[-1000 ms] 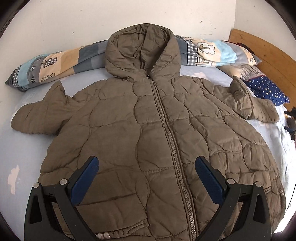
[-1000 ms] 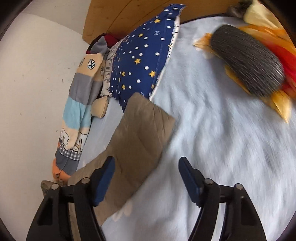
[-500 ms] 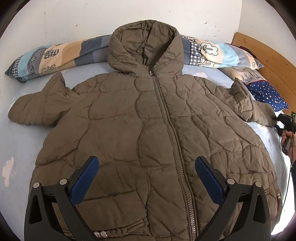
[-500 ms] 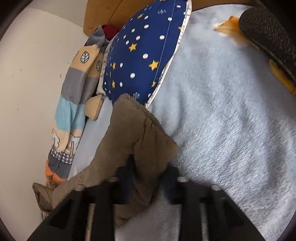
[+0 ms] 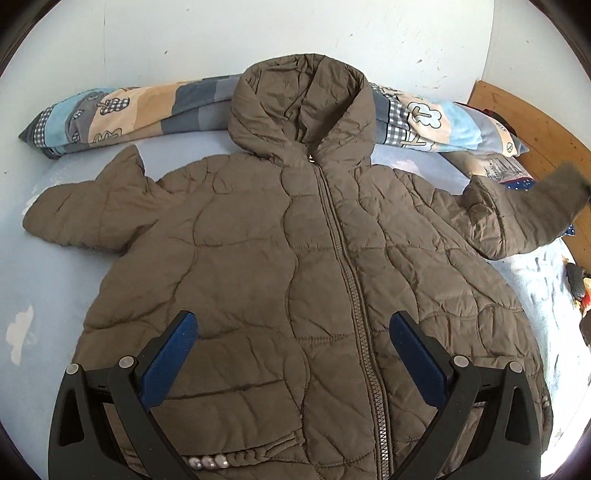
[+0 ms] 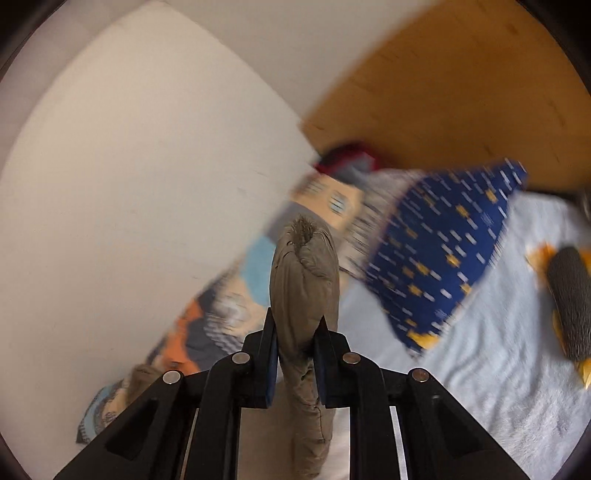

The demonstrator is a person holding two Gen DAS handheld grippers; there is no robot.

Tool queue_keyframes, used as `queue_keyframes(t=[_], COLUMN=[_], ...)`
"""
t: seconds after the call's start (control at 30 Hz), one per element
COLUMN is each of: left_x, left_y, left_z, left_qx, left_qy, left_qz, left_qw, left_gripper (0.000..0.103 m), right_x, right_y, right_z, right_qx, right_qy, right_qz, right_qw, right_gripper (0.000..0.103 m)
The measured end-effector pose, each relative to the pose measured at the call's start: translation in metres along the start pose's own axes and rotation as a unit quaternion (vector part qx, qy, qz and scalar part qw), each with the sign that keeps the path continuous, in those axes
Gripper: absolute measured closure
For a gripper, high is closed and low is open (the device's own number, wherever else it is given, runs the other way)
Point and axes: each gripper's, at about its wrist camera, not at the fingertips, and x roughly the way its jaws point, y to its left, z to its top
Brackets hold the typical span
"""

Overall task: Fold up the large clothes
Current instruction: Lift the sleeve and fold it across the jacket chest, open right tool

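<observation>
The left gripper (image 5: 293, 349) hovers over the jacket's (image 5: 258, 266) lower front with its jaws spread wide, gripping nothing. The right gripper (image 6: 295, 349) is another matter: a second ago its jaws stood apart over the flat sleeve end, half a second ago they were closing on it, and now they are pressed onto the right sleeve (image 6: 304, 273), whose cuff bunches up between the fingers and sticks out past them. In the left view that sleeve (image 5: 517, 218) has come off the bed (image 5: 48, 295) and hangs in the air, its cuff blurred — so it is moving. The blur across the right view says the same. By my reading, the first fold has begun: the sleeve is being carried in over the chest.

The jacket lies face up on the bed, zipped, spread flat. Its long axis runs from the hem, nearest the left gripper, straight away along the zipper (image 5: 347, 280) to the hood (image 5: 301, 107), which points at the wall (image 5: 258, 33) and rests on the striped pillow (image 5: 122, 110). The left sleeve (image 5: 85, 214) lies out to the side, crosswise to that axis, not yet touched. The raised right sleeve points away from the body, toward the starred pillow (image 6: 447, 258) and the headboard (image 6: 461, 96) beyond.

The padding is thick and springy, so I expect the sleeve will want pressing down once laid across.
</observation>
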Motion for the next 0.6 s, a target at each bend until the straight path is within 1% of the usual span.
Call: queue_keyframes(t=[0.13, 0.2, 0.23, 0.37, 0.53, 0.6], left_x=[-0.007, -0.011, -0.013, -0.02, -0.028, -0.032], left_y=[0.005, 0.008, 0.01, 0.017, 0.024, 0.028], left_z=[0.002, 0.003, 0.004, 0.006, 0.008, 0.009], left_qx=[0.0, -0.004, -0.007, -0.01, -0.005, -0.008], left_qy=[-0.007, -0.011, -0.012, -0.02, -0.03, -0.034], left_qz=[0.005, 0.006, 0.005, 0.006, 0.017, 0.018], left_qw=[1.0, 0.9999, 0.9999, 0.9997, 0.9994, 0.9992], left_gripper=[0.0, 0.0, 0.0, 0.0, 0.0, 0.0], right_x=[-0.015, -0.019, -0.02, -0.021, -0.014, -0.009], right_y=[0.061, 0.085, 0.1, 0.151, 0.203, 0.218], right_z=[0.003, 0.002, 0.0, -0.018, -0.05, -0.063], right_qx=[-0.022, -0.023, -0.03, -0.052, -0.084, -0.098], right_qy=[-0.007, -0.001, 0.002, 0.02, 0.049, 0.059], right_qz=[0.047, 0.076, 0.083, 0.123, 0.156, 0.159], right_qw=[0.999, 0.997, 0.996, 0.991, 0.983, 0.981], right_gripper=[0.085, 0.085, 0.085, 0.085, 0.085, 0.086])
